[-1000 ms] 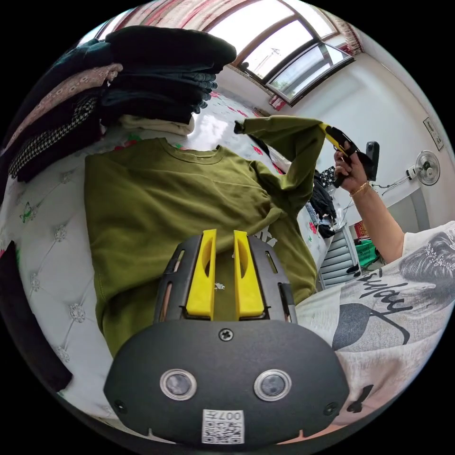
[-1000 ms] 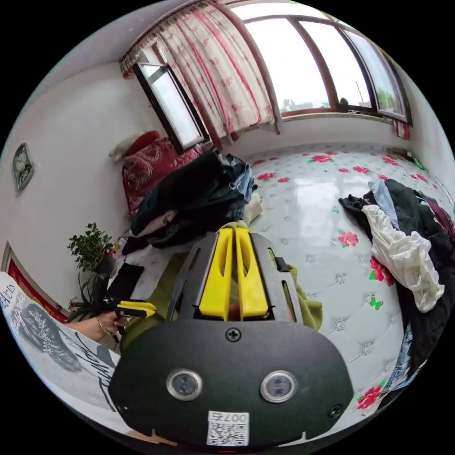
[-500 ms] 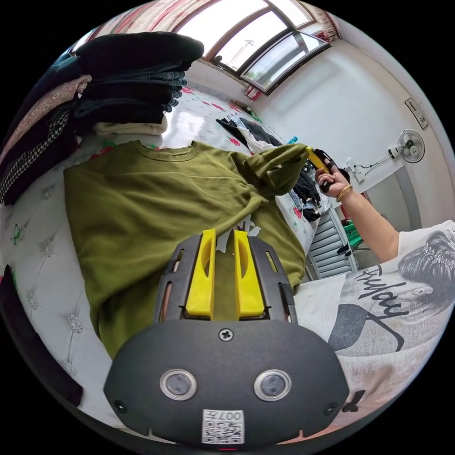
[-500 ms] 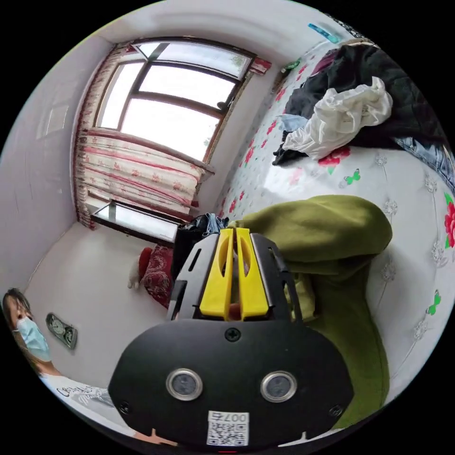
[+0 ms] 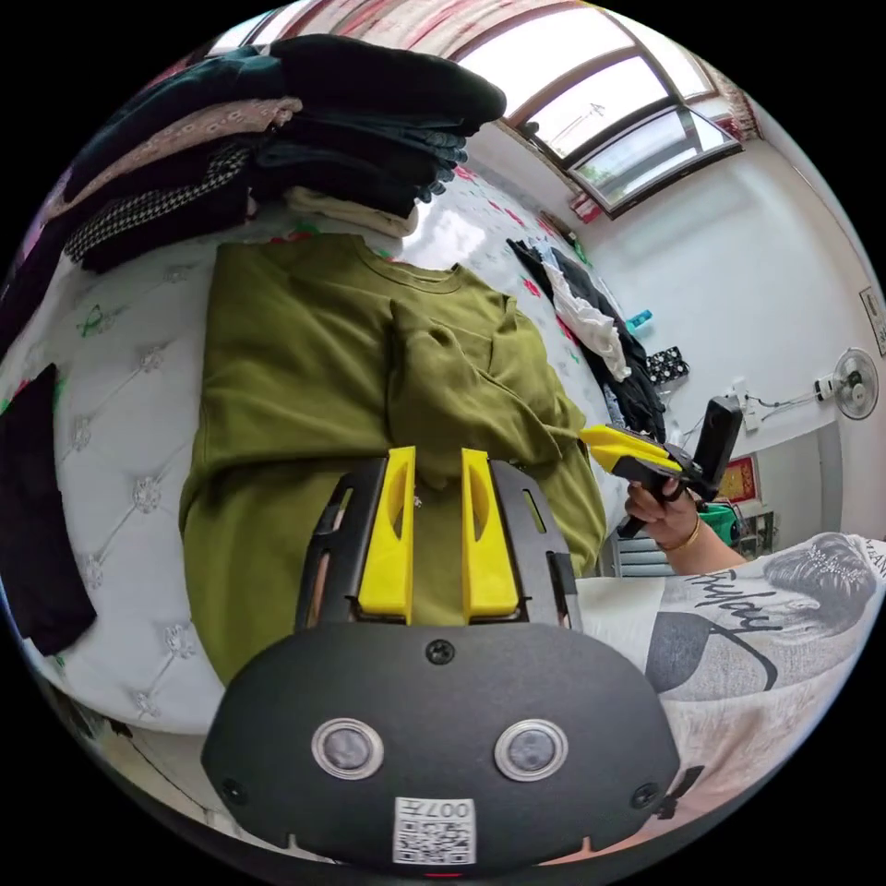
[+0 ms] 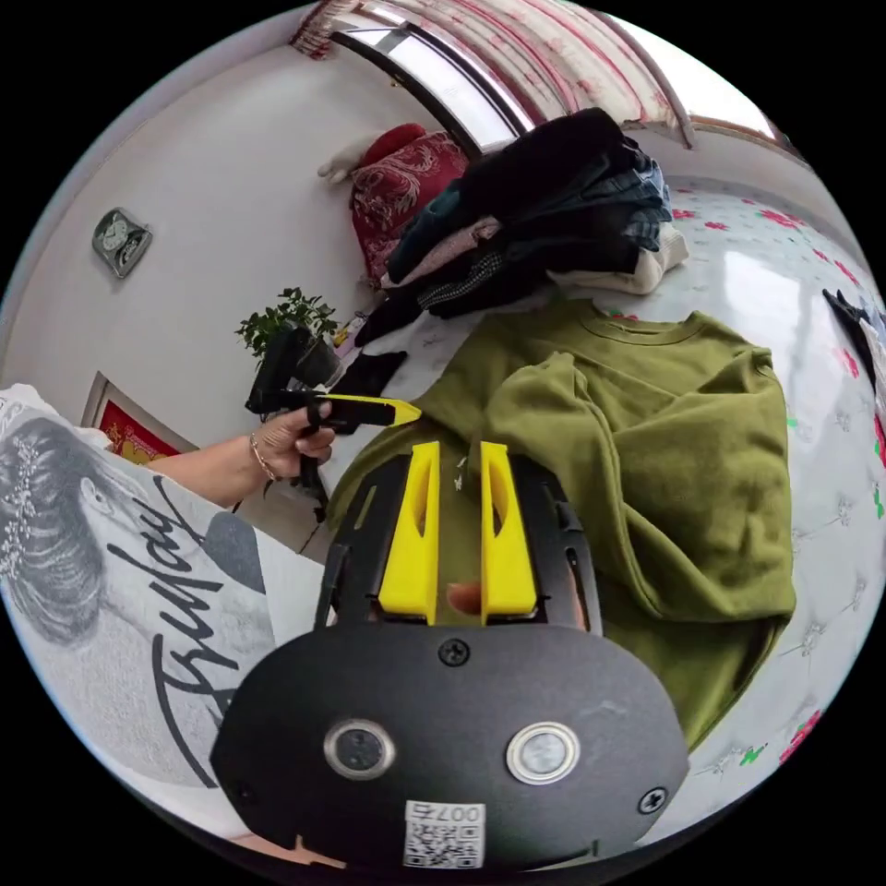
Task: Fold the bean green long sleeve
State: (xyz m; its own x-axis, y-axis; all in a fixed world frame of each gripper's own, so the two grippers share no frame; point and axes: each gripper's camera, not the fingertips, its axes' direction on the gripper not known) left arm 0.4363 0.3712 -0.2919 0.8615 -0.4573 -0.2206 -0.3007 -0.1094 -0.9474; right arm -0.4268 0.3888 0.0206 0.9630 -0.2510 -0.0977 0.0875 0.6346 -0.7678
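Note:
The bean green long sleeve [image 5: 305, 369] lies flat on the white tufted bed [image 5: 120, 415], collar toward the window. One sleeve [image 5: 452, 388] is folded across its chest. My left gripper [image 5: 438, 457] hovers open over the lower hem area with nothing between its jaws. A hand holds my right gripper [image 5: 595, 438] off the shirt's right edge. In the right gripper view the shirt [image 6: 664, 443] spreads ahead with the folded sleeve [image 6: 563, 406] on top. My right gripper [image 6: 459, 452] is open and empty above the hem, and the left gripper [image 6: 406, 413] is held to its left.
A tall stack of folded dark clothes [image 5: 277, 120] sits just beyond the collar. A loose heap of unfolded clothes [image 5: 600, 332] lies further along the bed. A black cloth [image 5: 37, 517] rests left of the shirt. The person's printed shirt [image 5: 738, 646] is at the bed edge.
The right gripper has let go of the raised sleeve, which now lies across the shirt's chest. That gripper has opened and drawn back toward the bed edge.

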